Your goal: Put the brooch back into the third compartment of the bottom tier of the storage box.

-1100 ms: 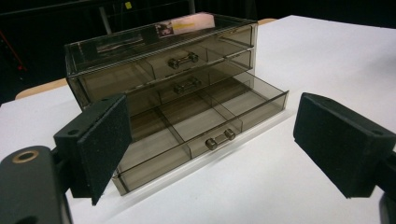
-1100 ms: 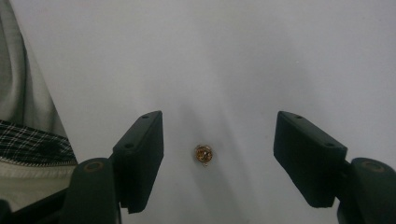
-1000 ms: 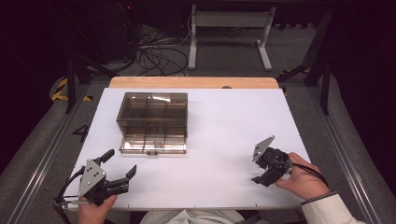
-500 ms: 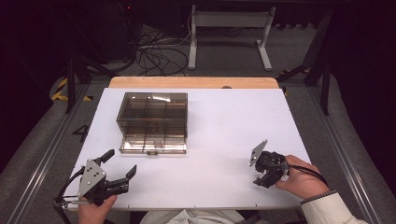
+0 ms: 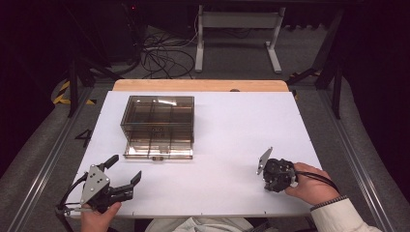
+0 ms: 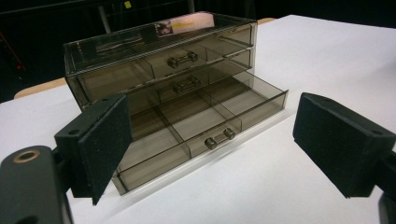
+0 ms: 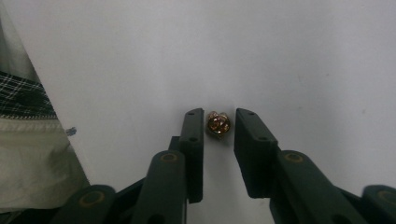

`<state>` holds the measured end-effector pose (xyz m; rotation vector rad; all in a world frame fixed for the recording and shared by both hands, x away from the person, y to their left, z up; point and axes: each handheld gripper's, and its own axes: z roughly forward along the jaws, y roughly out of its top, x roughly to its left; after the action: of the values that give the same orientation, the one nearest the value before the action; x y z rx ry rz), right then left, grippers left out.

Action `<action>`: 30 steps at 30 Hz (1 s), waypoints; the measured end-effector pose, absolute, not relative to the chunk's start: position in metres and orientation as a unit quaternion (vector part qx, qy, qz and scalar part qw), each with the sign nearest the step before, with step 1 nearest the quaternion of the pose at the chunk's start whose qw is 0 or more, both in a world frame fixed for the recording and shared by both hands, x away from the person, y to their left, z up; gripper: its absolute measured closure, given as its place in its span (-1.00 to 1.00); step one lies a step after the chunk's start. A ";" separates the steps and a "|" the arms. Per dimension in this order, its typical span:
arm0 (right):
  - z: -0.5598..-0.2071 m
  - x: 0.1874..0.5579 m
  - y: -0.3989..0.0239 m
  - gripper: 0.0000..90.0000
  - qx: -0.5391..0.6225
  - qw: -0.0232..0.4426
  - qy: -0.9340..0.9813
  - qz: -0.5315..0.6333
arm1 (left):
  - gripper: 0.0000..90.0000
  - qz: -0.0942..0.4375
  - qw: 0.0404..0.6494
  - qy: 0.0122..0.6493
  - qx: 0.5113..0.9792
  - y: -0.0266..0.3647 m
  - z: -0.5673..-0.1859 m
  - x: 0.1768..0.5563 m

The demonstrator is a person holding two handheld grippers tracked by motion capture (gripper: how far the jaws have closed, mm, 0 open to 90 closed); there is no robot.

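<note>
Left gripper (image 5: 126, 182) at the near left of the white table (image 5: 232, 121), jaws wide apart and empty, facing the smoky drawer box (image 5: 158, 123) with its bottom drawer (image 6: 205, 126) pulled out. Right gripper (image 7: 218, 135) at the near right, pointing down, jaws just closing, almost touching a small gold ornament (image 7: 218, 124) lying on the table between them.
</note>
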<state>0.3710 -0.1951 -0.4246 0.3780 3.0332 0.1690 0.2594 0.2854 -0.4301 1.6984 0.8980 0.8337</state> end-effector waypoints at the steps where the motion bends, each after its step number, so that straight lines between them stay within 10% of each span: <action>1: -0.425 0.371 -0.195 0.73 0.122 0.040 0.990 0.054 | -0.72 0.345 0.500 0.371 0.702 0.285 -0.430 0.259; 30: -0.399 0.368 -0.196 0.78 0.128 0.122 0.968 0.177 | -0.72 0.346 0.500 0.370 0.702 0.286 -0.430 0.259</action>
<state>0.3679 -0.1965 -0.3988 0.3727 2.8262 0.5158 0.2591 0.2858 -0.4300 1.6987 0.8956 0.8358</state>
